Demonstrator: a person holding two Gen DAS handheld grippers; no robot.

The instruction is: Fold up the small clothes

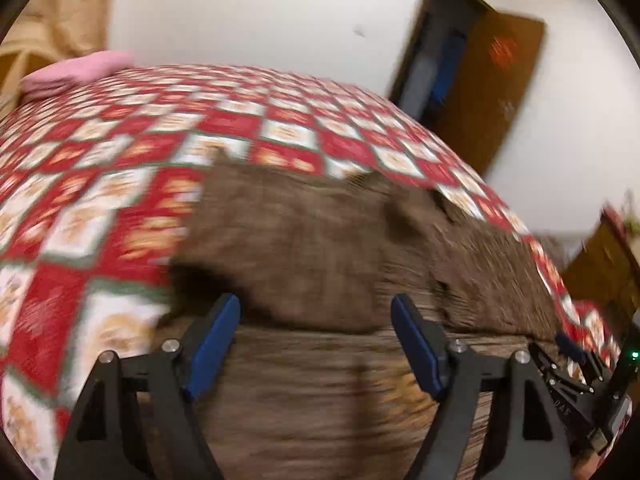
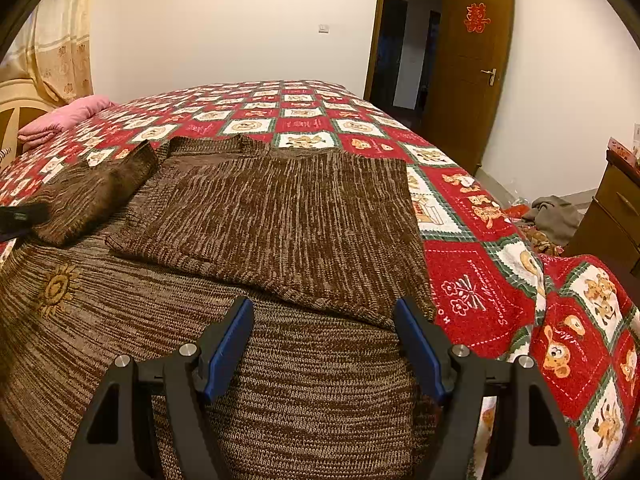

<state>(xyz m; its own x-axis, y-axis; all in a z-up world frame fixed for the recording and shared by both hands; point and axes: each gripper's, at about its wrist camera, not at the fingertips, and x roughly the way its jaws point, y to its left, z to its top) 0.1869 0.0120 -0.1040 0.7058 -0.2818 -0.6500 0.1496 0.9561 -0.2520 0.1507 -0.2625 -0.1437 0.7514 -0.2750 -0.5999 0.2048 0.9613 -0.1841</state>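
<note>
A brown knit sweater [image 2: 280, 216] lies spread on the bed, its right side folded over the body and one sleeve [image 2: 92, 192] lying across at the left. A sun emblem [image 2: 58, 286] shows on its near left part. My right gripper [image 2: 324, 320] is open and empty, just above the sweater's near part. My left gripper [image 1: 316, 316] is open and empty over the same sweater [image 1: 320, 248]; that view is blurred by motion. The left gripper's tip [image 2: 20, 218] shows at the left edge of the right wrist view, and the right gripper [image 1: 576, 364] shows at the lower right of the left wrist view.
The bed has a red and white checked quilt [image 2: 472, 292]. A pink folded cloth [image 2: 64, 118] lies at the far left by the headboard. An open wooden door [image 2: 468, 72] is beyond the bed. A wooden cabinet [image 2: 616, 208] and clothes on the floor [image 2: 554, 216] are at right.
</note>
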